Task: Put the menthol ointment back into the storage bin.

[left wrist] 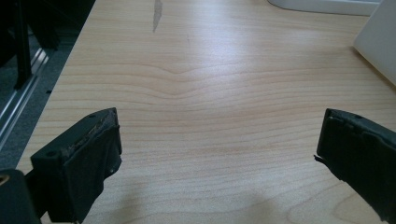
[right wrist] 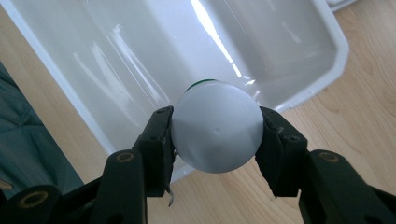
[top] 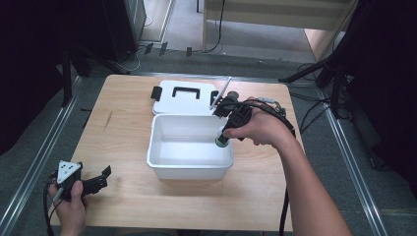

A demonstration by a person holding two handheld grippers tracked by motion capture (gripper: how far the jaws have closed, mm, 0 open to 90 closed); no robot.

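STEP: you grip a small white bottle (right wrist: 215, 133) with a green band in the right gripper (right wrist: 215, 135), over the right near rim of the open white box (top: 162, 147) | ADVICE: carry it inward past the rim, lower it, then release | LEFT: left gripper (left wrist: 219, 154) spread wide, empty, at the table's left near corner | SURFACE: pale wood table (top: 123, 132), lid (top: 184, 98) behind the box, grey floor, dark stands around.

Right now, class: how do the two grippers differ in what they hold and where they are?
The right gripper is shut on a white-capped bottle over the white box; the left gripper is open, holding nothing. The right is lifted at the box's rim; the left sits low near the table corner. Both have black jaws.
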